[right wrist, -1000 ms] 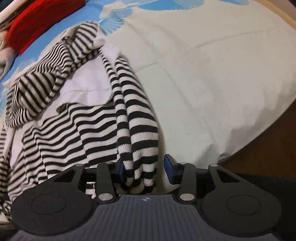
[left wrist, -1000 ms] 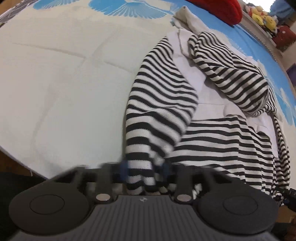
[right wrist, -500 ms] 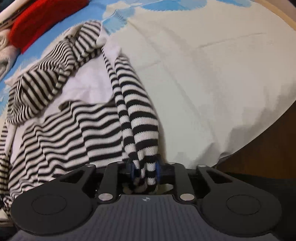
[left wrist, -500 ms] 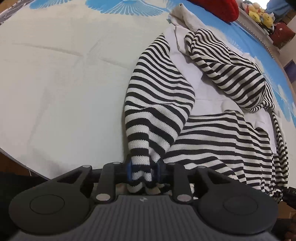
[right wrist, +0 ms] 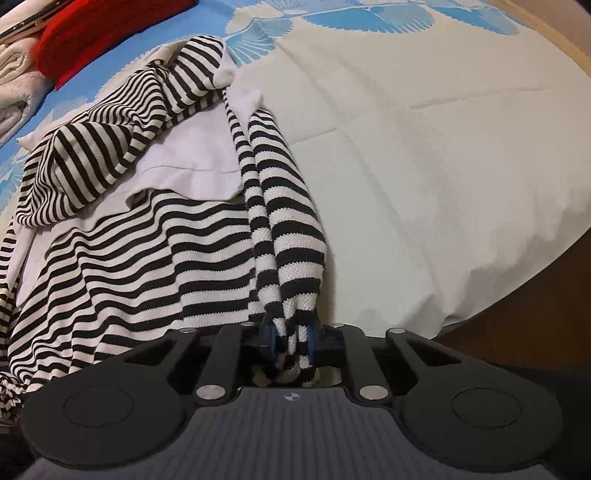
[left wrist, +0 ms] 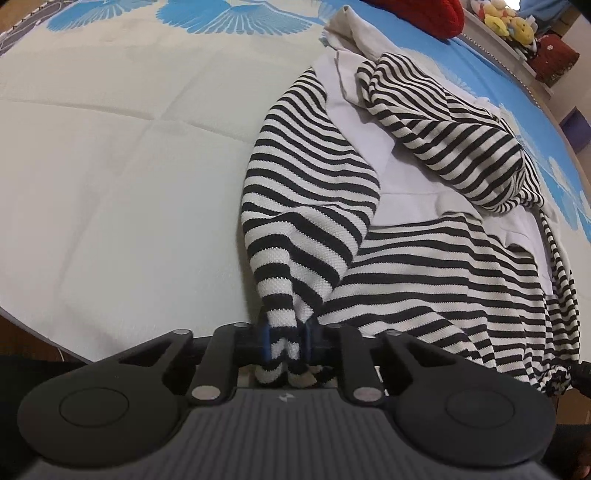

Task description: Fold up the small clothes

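A home bedroom: a bed [left wrist: 110,184] with a cream and blue patterned cover, a red pillow [right wrist: 110,33], plush toys [left wrist: 506,22] on a far ledge.

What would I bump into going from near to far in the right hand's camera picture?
Right gripper shut on the bunched striped cuff → black-and-white striped knit top → plain white fabric panel → bright red knitted cloth at the far edge of the blue-and-cream patterned bedspread.

Striped garment [left wrist: 424,280] runs off the right edge.
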`<state>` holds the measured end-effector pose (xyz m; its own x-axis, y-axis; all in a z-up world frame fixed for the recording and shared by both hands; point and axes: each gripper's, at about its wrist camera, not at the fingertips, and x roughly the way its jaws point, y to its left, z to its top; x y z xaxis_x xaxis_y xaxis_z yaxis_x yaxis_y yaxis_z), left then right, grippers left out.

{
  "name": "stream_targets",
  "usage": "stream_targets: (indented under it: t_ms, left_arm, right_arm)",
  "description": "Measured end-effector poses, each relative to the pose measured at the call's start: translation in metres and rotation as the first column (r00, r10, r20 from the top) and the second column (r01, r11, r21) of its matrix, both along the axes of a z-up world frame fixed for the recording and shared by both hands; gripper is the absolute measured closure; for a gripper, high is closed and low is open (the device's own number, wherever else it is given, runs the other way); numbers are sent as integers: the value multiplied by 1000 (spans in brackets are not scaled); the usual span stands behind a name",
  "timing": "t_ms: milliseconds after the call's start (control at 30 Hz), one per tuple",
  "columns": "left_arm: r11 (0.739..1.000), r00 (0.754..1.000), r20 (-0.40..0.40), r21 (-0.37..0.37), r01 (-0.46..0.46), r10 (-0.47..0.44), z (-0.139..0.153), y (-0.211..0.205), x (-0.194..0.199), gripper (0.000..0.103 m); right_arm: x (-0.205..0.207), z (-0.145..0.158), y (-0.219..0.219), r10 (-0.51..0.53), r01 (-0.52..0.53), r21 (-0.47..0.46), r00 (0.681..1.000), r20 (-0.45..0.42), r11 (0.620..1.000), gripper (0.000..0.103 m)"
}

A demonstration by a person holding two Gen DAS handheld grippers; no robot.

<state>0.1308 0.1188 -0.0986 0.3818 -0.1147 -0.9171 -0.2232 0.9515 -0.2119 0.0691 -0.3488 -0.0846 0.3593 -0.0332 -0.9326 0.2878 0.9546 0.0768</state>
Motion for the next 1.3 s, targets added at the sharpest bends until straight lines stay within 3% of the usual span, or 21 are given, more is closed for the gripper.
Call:
stream_targets:
  t_ms: [333, 467, 733, 900, 1000, 1133, 1300]
  left_arm:
    - [1000, 999, 47, 9, 2, -3, 11, -1, -6, 94]
    - [999, 996, 91, -34, 1, 2, 32, 7, -10, 94]
    - [986, 977, 211, -157, 59, -24, 107, 34, -20, 95]
    - [958, 951, 306, -254, 131, -49, 170, 51, -61, 95]
    - [945, 937, 347, -288, 152, -45, 191, 57, -68, 95]
    - [947, 951, 308, -300, 113, -16, 177, 62, -29, 95]
    - [947, 978, 209, -317, 52, 16, 120, 69, 69, 94]
  right_arm:
    - [-6, 6, -2, 0, -1, 10, 999, 43, 1000, 95]
    - [-8, 24, 1, 10, -12, 20, 994, 105, 1000, 96]
    - [-18, 102, -4, 59, -88, 95, 959, 277, 992, 97]
    - [-52, 163, -14, 95, -162, 144, 917, 387, 976, 97]
    - [-72, 193, -19, 106, -204, 175, 886, 451, 963, 97]
    - [-50, 198, -26, 72, -203, 238, 882, 465, 950, 97]
    - [41, 153, -21, 49, -154, 244, 921, 387, 958, 97]
